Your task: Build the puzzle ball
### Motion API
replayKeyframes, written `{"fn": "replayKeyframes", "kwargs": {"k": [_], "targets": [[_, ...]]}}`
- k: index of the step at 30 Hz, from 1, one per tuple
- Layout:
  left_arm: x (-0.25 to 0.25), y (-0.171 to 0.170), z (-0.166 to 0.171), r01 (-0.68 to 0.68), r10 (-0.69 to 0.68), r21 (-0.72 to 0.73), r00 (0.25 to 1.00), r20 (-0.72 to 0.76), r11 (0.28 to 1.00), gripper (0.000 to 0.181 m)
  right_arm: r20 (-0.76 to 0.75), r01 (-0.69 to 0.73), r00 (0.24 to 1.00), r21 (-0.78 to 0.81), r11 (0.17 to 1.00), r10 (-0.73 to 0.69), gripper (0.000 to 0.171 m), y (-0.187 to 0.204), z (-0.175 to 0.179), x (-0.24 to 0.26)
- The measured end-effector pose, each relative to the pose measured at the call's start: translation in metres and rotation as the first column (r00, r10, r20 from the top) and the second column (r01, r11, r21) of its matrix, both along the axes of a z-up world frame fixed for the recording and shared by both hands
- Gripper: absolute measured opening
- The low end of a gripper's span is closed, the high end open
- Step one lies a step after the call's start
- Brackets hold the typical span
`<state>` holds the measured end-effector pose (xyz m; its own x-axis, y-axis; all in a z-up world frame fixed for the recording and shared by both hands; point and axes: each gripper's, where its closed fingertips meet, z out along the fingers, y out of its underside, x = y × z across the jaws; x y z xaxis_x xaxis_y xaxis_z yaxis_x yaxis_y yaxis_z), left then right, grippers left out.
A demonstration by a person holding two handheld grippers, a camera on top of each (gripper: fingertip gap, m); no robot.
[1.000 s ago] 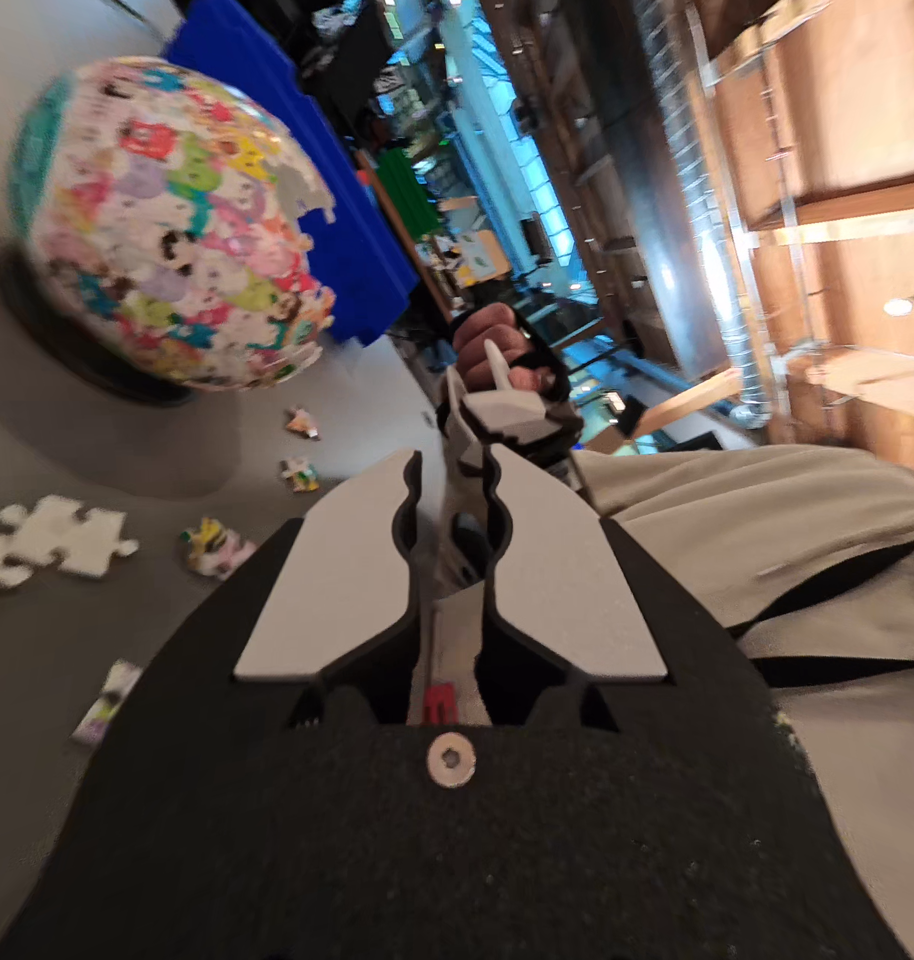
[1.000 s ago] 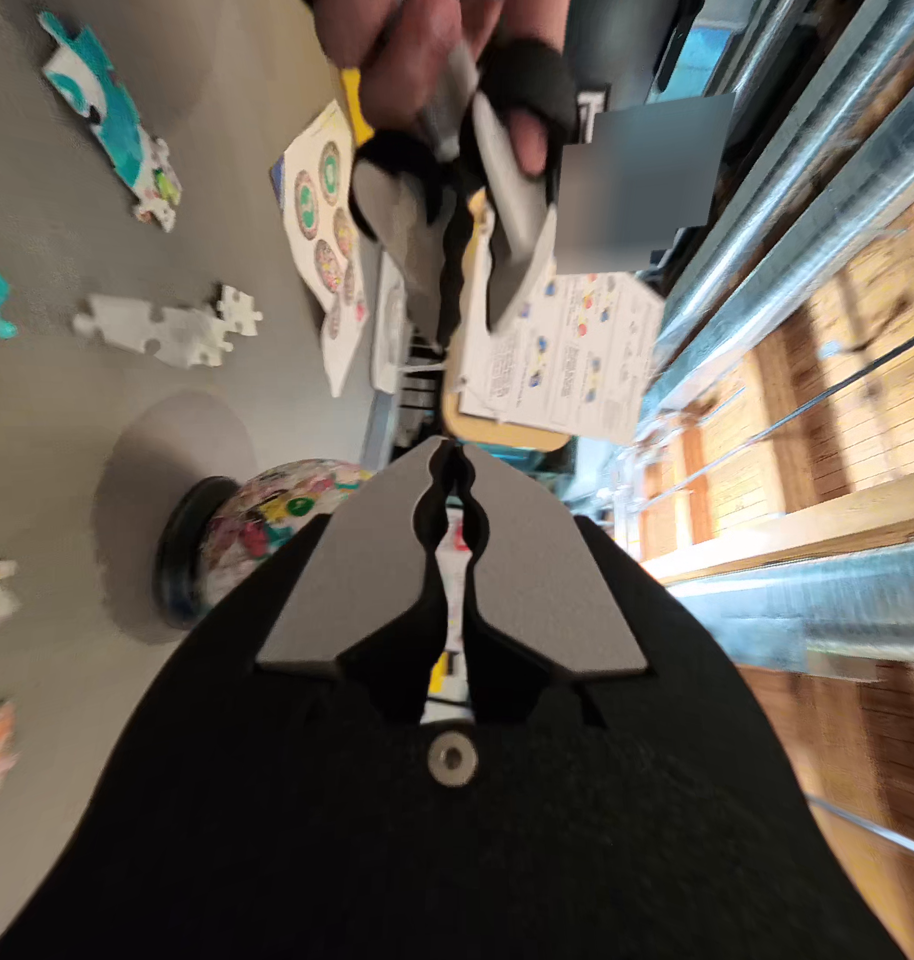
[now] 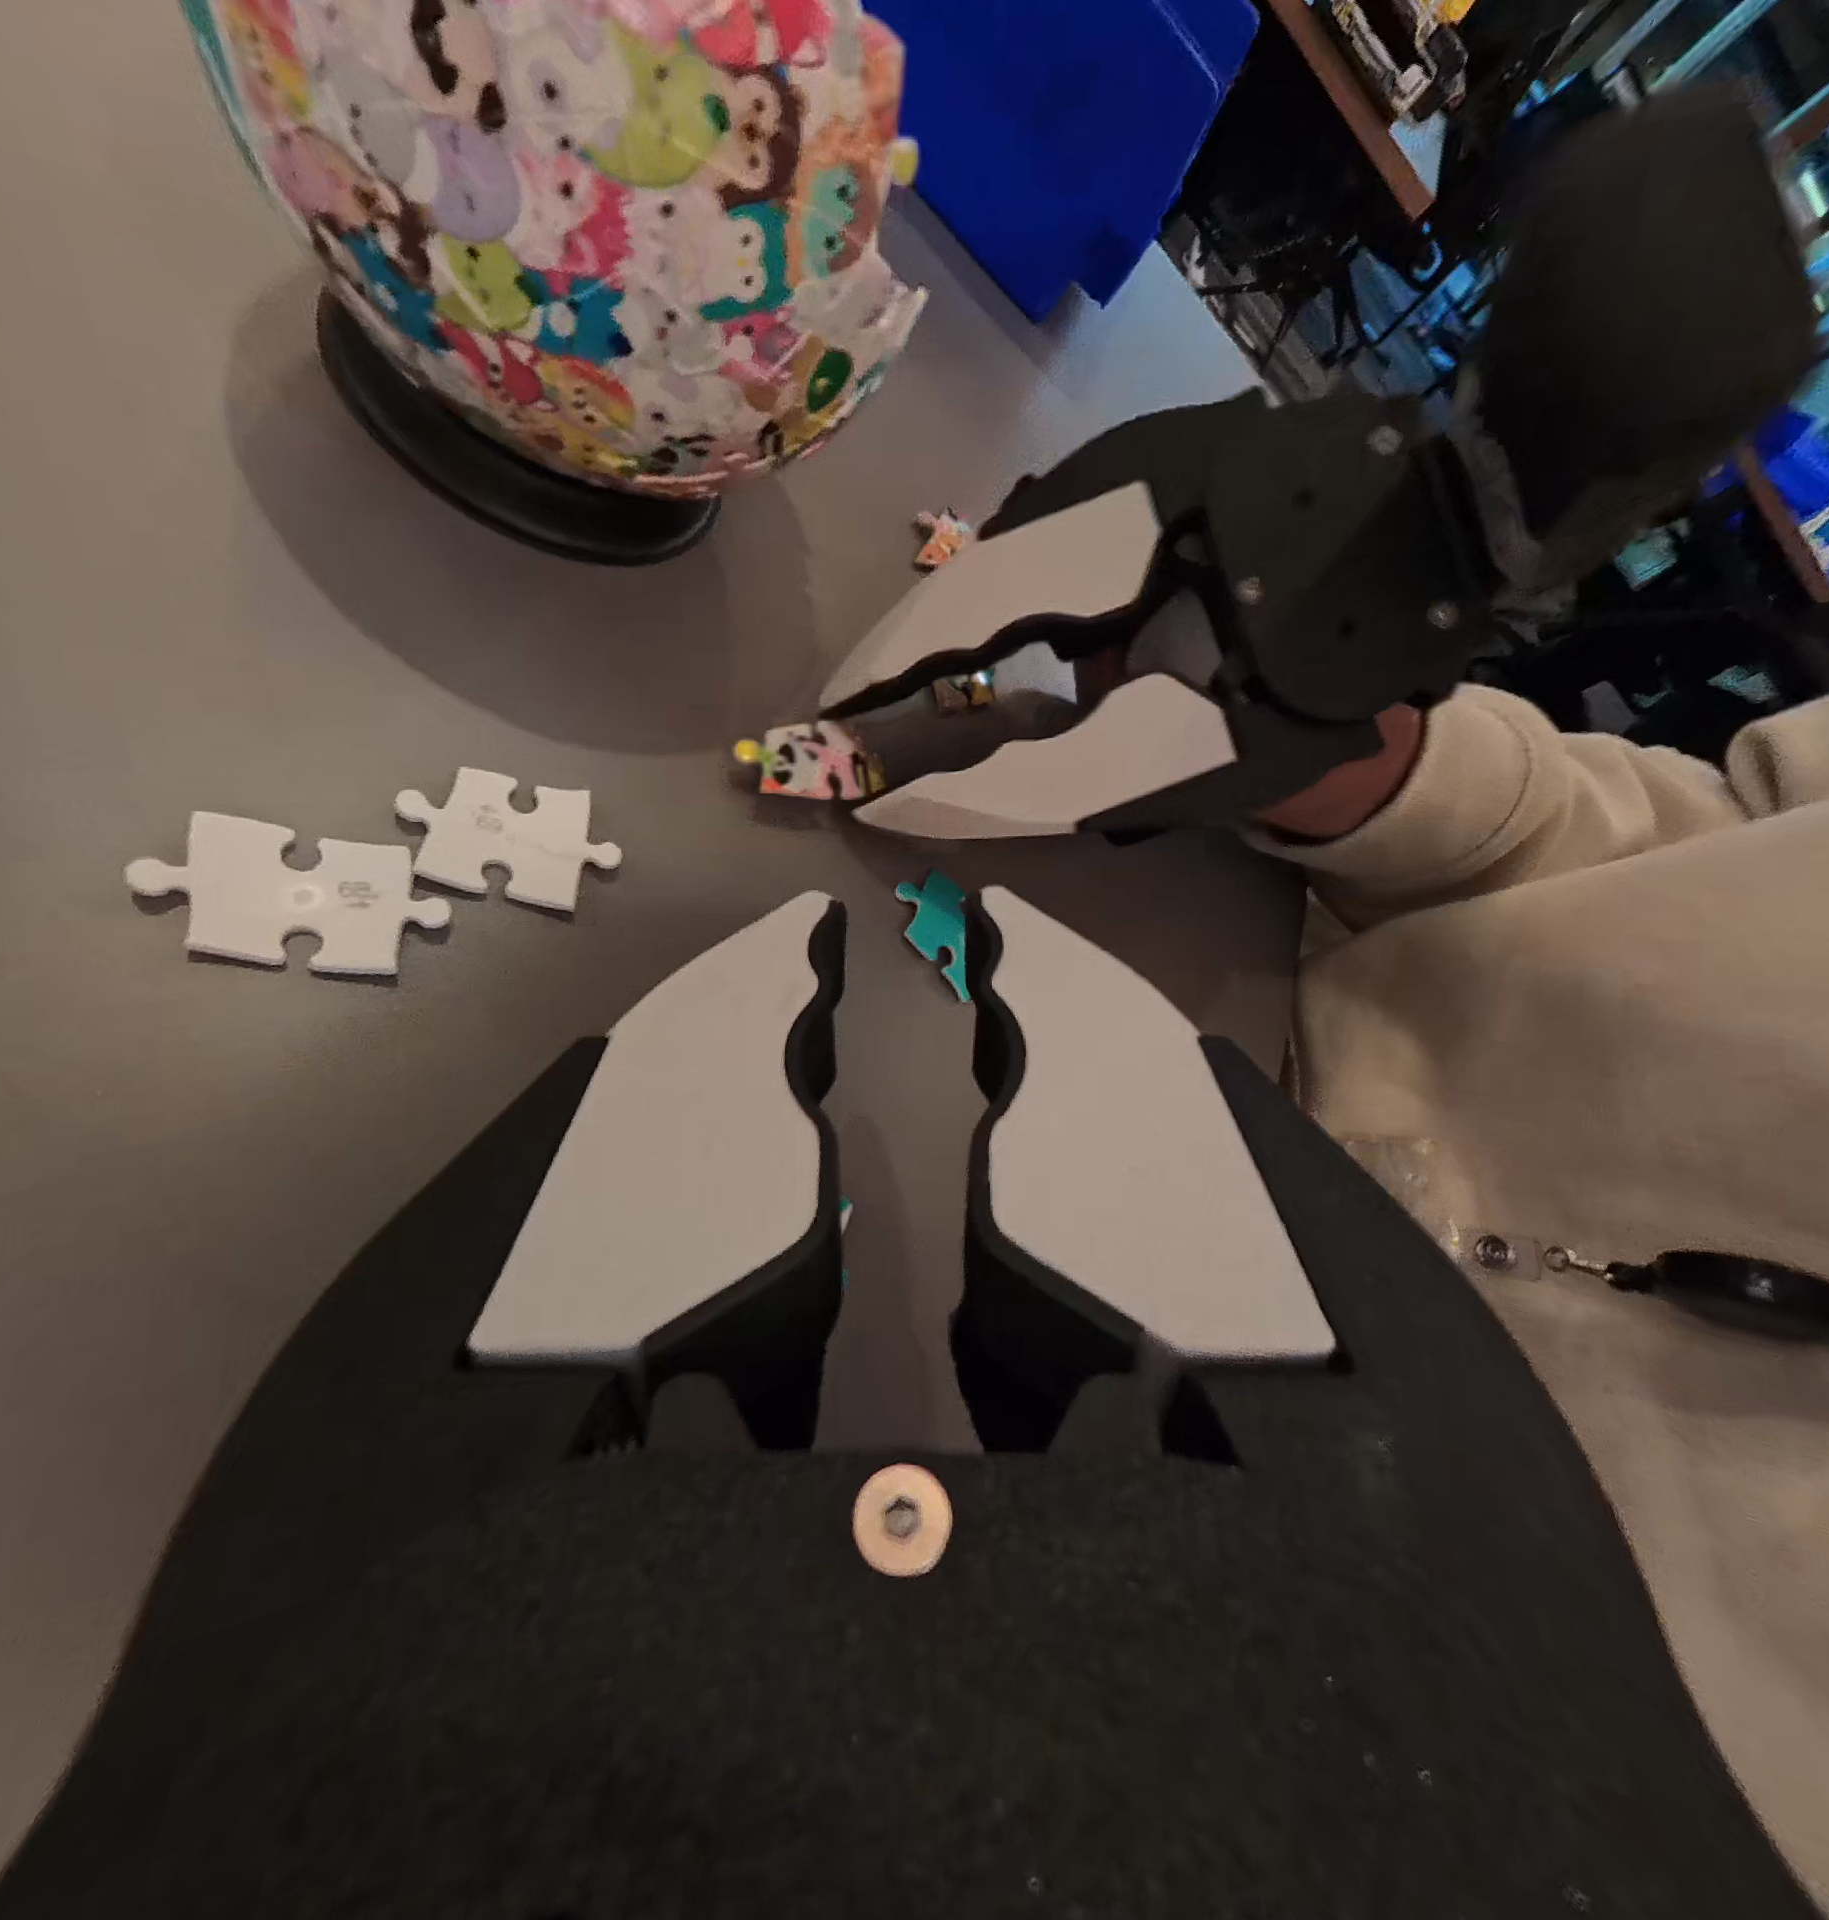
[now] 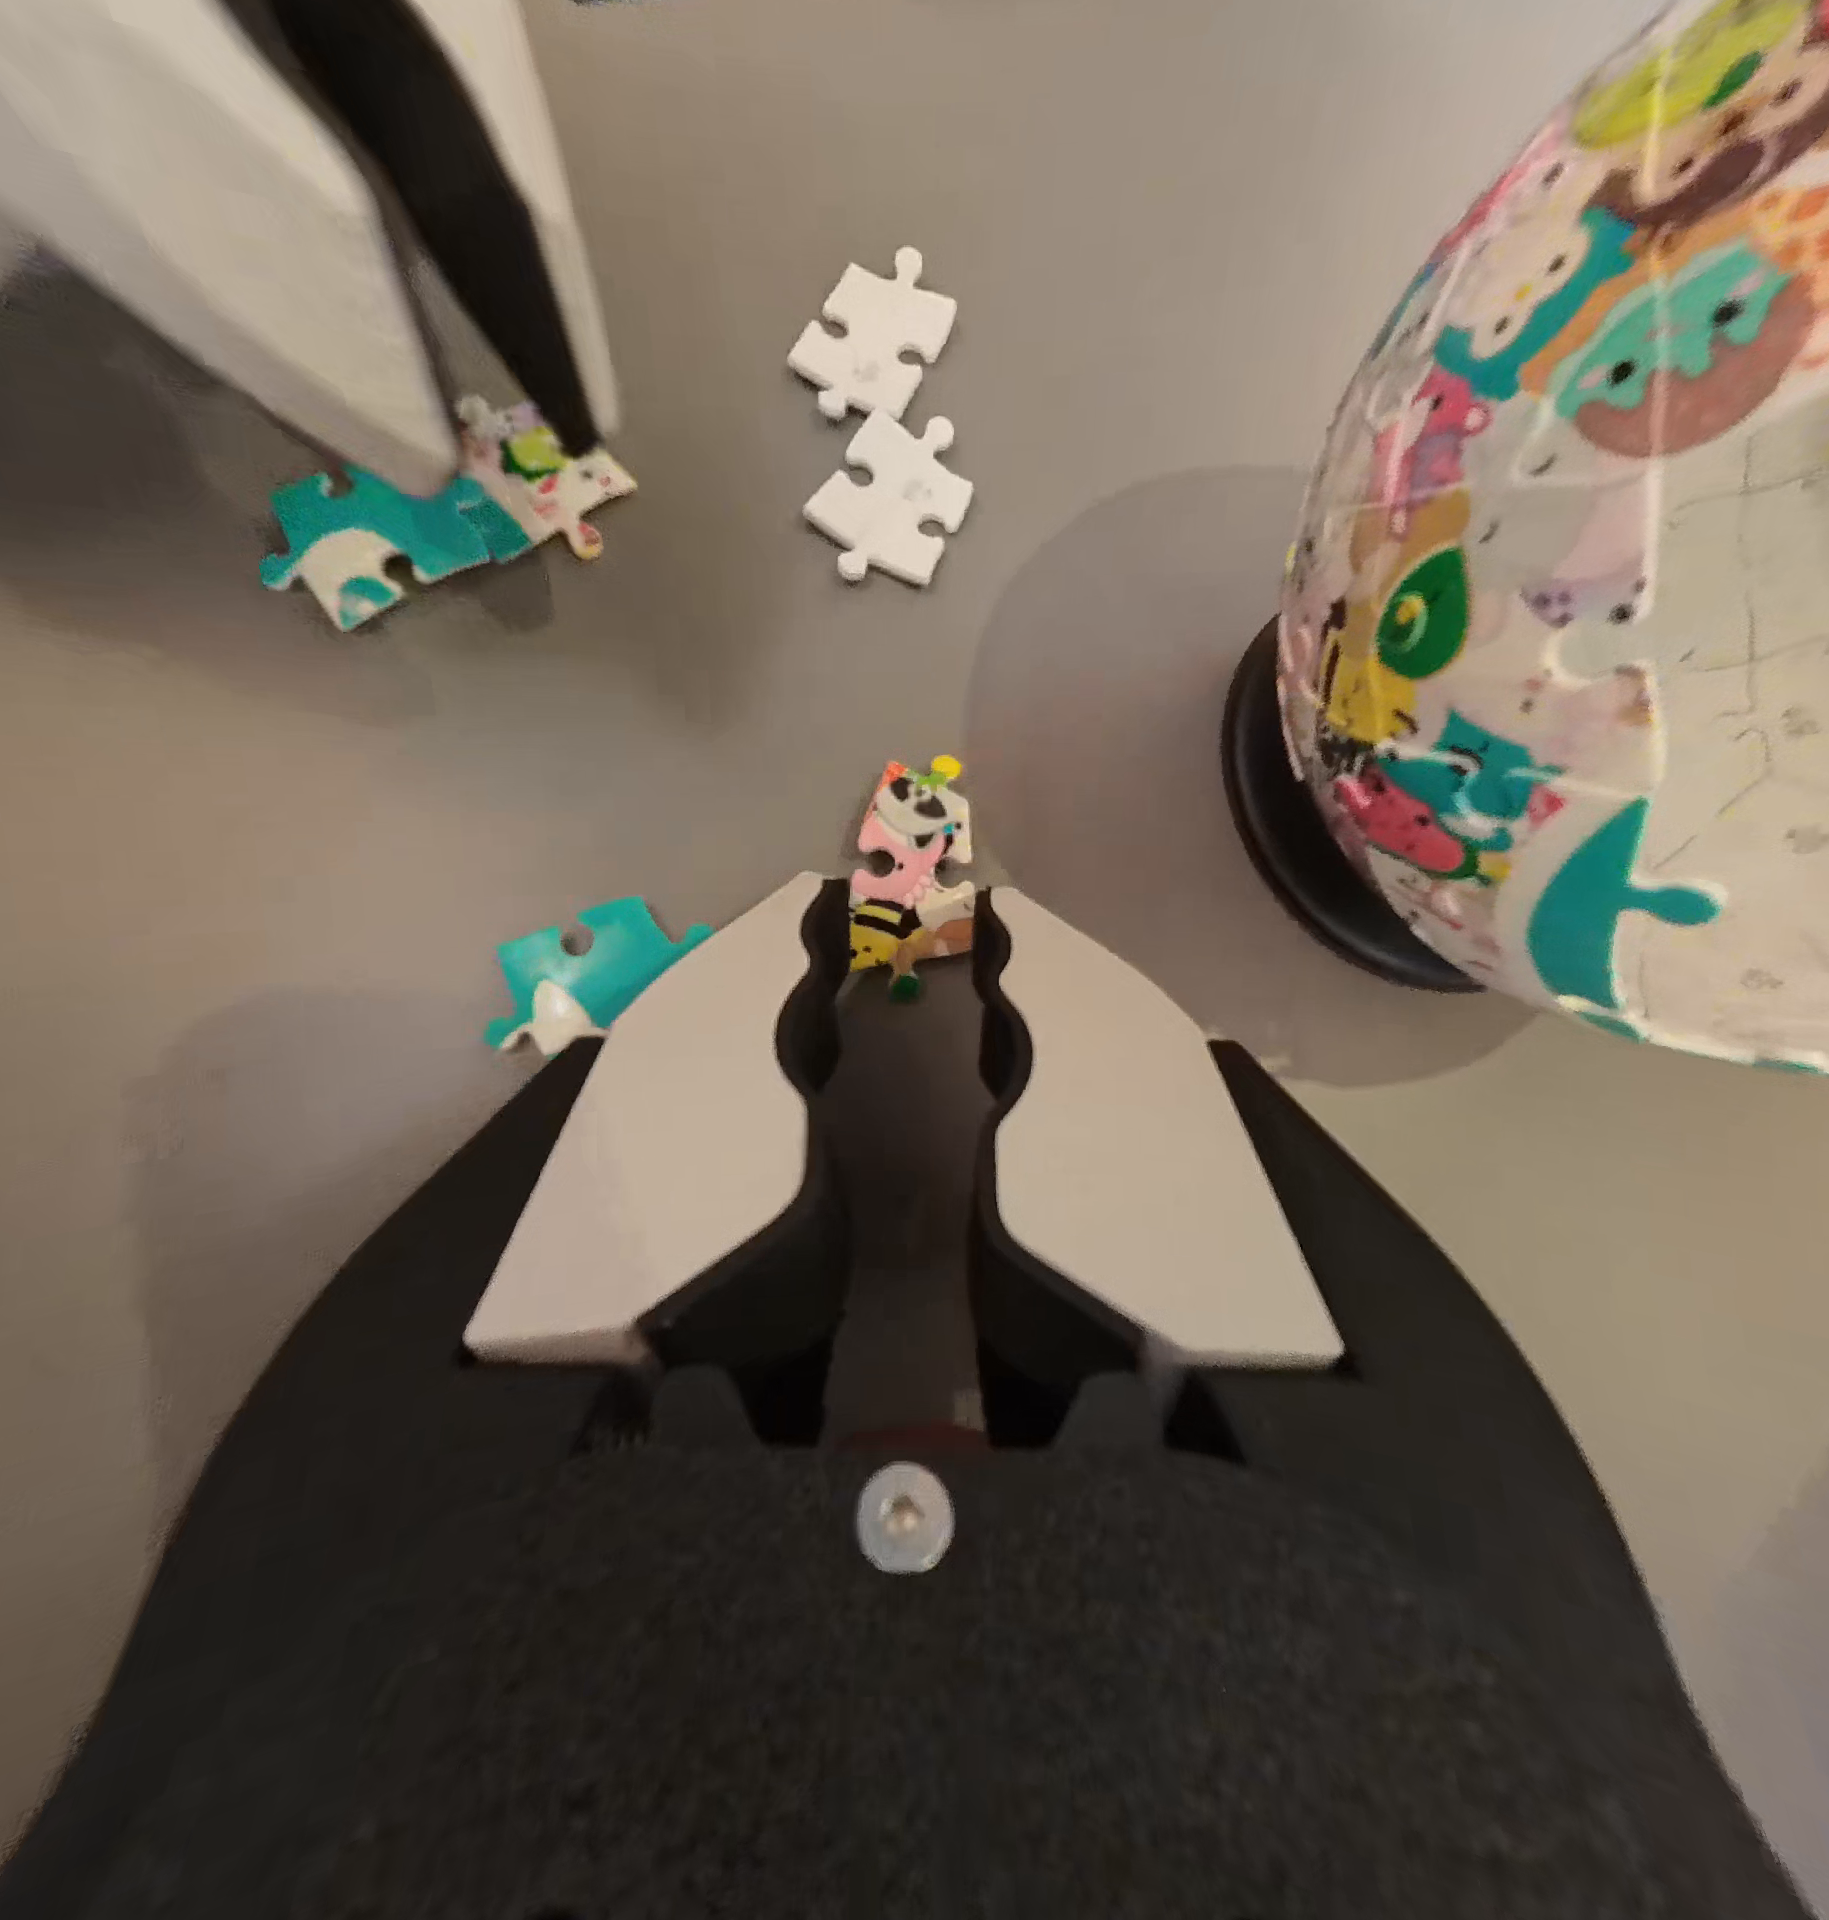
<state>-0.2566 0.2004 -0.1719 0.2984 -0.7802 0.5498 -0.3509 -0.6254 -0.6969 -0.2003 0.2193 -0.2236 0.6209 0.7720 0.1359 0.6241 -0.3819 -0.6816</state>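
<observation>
Glossy printed puzzle ball [image 3: 588, 229] on shiny black base [image 3: 494, 488]; matt grey table [image 3: 110, 644]; matt white piece backs [image 3: 297, 899]; cream fleece sleeve [image 3: 1575, 935].

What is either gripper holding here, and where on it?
Nothing is held. The right gripper, jaws open, straddles the near end of a panda-print puzzle piece lying on the table; the left gripper is open and empty.

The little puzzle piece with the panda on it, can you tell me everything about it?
The panda piece is a small flat bit, cardboard by the look of it, printed with a black-and-white panda, pink, yellow and a bee-striped patch, with knobby jigsaw edges. It seems to lie picture-side up on the grey table, near the puzzle ball on its black stand. The right tool is open with its tips on either side of the piece's near end, not squeezing it.
</observation>
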Motion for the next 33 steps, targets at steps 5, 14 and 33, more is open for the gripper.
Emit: {"fn": "replayKeyframes", "kwargs": {"k": [5,14,33], "targets": [[0.015,-0.001,0.011,0.061,0.001,-0.312,0.981,0.194,0.948,0.032,-0.091,-0.127,0.985,0.197,0.972,0.147,0.023,-0.011,0.05,-0.017],[0.026,-0.014,0.048,0.205,-0.02,-0.386,0.902,0.432,0.899,0.004,-0.164,-0.24,0.943,0.268,0.933,0.289,0.023,-0.029,0.086,-0.032],[0.024,0.0,0.094,0.325,0.063,-0.424,0.728,0.683,0.846,0.001,-0.921,-0.269,0.255,-0.36,0.893,-0.295,0.003,-0.028,0.137,-0.031]]}}
